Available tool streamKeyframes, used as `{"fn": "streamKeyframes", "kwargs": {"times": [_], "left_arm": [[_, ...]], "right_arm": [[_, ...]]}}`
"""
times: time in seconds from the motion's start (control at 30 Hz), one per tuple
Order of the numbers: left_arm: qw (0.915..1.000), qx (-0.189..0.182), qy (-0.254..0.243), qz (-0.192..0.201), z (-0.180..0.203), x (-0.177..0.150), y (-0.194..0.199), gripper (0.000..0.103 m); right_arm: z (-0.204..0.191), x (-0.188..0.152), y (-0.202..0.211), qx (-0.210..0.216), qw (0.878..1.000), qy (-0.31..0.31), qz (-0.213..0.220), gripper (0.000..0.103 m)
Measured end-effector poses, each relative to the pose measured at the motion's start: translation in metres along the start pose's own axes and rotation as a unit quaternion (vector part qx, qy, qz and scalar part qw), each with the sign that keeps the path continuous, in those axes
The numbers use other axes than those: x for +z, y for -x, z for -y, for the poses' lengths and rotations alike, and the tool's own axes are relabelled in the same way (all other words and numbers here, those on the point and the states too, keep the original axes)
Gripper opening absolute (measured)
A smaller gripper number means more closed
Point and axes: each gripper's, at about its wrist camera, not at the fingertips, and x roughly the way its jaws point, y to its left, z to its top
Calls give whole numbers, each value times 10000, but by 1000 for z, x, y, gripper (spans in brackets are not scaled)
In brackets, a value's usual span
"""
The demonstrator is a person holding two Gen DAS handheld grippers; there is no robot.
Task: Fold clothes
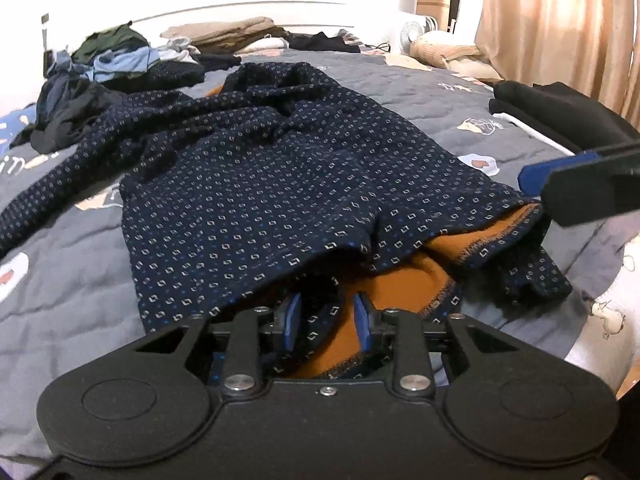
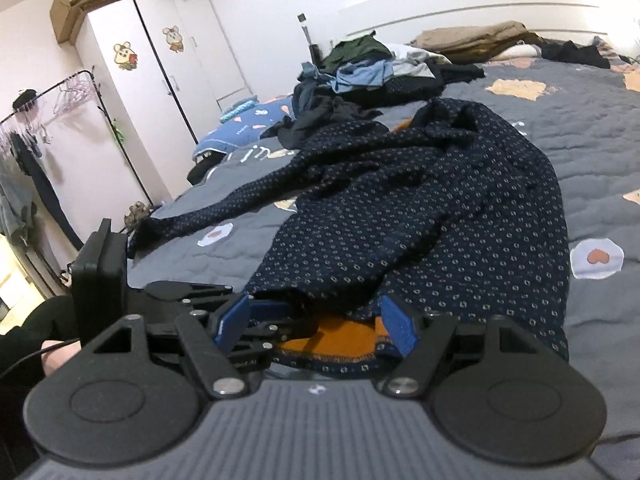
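A navy shirt [image 1: 256, 168] with a small diamond print and orange lining lies crumpled on the grey bed; it also shows in the right wrist view [image 2: 420, 216]. One sleeve [image 1: 44, 208] trails to the left. My left gripper [image 1: 326, 320] is open with the shirt's hem and orange lining bunched between its blue pads. My right gripper [image 2: 316, 326] is open wide, its pads either side of the hem near the orange lining [image 2: 340, 340]. The right gripper's fingertip [image 1: 560, 180] shows at the shirt's right hem corner in the left wrist view.
The grey quilt [image 1: 400, 92] covers the bed. A pile of unfolded clothes [image 1: 112, 64] lies at the far left, tan garments [image 1: 232, 32] at the headboard, folded black clothes [image 1: 560, 108] at the right. A wardrobe [image 2: 160, 92] and clothes rack [image 2: 60, 120] stand left.
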Motion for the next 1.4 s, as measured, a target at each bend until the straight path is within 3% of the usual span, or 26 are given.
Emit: {"fn": "streamKeyframes", "kwargs": {"times": [0.1, 0.23, 0.33, 0.7, 1.07, 1.23, 1.4], "left_arm": [[10000, 39, -51, -9, 1, -1, -2, 28], [9999, 79, -101, -22, 0, -1, -2, 12], [9999, 124, -80, -23, -1, -1, -1, 8], [9997, 214, 35, -88, -15, 0, 25, 1], [9958, 783, -350, -318, -59, 9, 76, 0], [9991, 312, -128, -268, -53, 6, 84, 1], [9995, 0, 223, -231, -24, 2, 61, 1]], "right_arm": [[2, -2, 1, -22, 10000, -5, 4, 72], [3, -1, 0, -33, 10000, 5, 1, 72], [3, -1, -2, -50, 10000, 18, -23, 72], [5, -1, 0, -84, 9999, 80, -39, 72], [9, 2, 4, -370, 9992, 104, 52, 72], [10, 4, 5, -208, 9997, 29, 99, 72], [6, 5, 5, -87, 9999, -35, 144, 72]]}}
